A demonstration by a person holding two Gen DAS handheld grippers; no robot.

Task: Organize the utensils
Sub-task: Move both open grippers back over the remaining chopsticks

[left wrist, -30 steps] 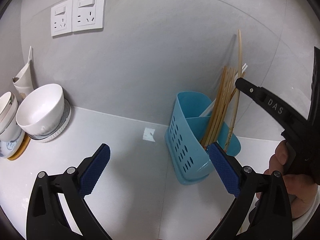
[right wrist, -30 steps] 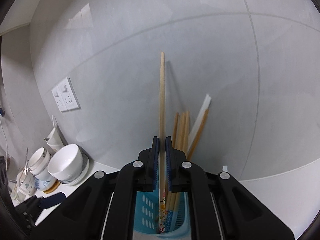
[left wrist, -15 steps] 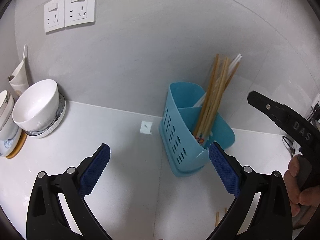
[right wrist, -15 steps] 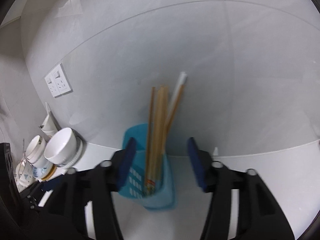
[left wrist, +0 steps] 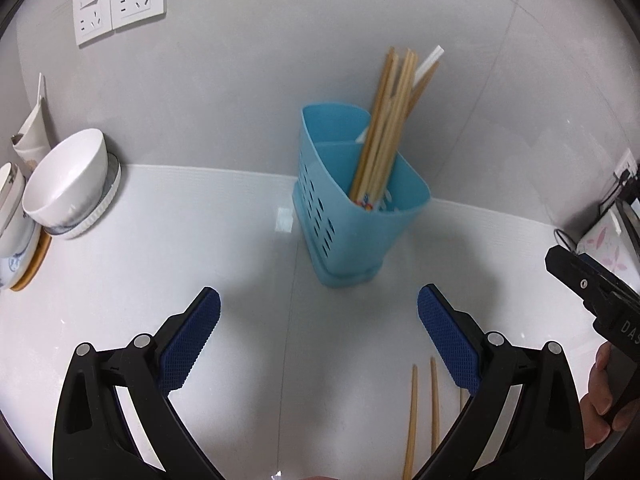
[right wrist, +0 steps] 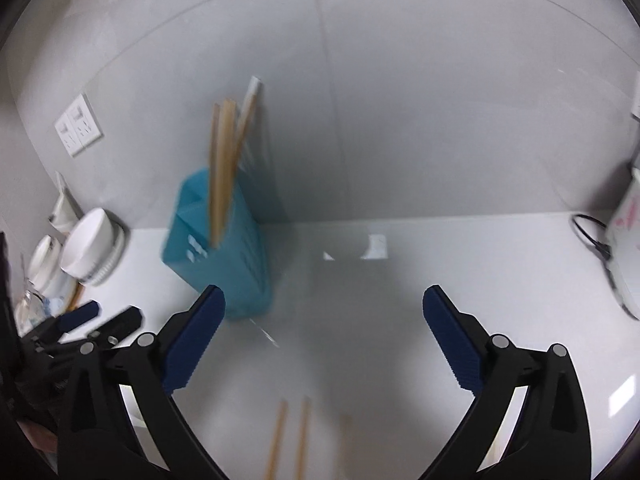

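Note:
A blue perforated utensil holder [left wrist: 352,216] stands on the white counter by the wall, with several wooden chopsticks [left wrist: 388,128] and a white one upright in it. It also shows, blurred, in the right wrist view [right wrist: 224,256]. My left gripper [left wrist: 320,340] is open and empty, in front of the holder. My right gripper [right wrist: 324,340] is open and empty, to the right of the holder. Loose wooden chopsticks [left wrist: 422,412] lie on the counter near the front; they also show in the right wrist view [right wrist: 292,436].
Stacked white bowls and plates [left wrist: 64,184] stand at the left by the wall. Wall sockets [left wrist: 118,4] are above them. A white appliance with a black cable [right wrist: 624,248] is at the far right.
My right gripper has opened, let go of the chopstick into the holder, and pulled back and down. Both views have drawn back, so the loose chopsticks on the counter now show.

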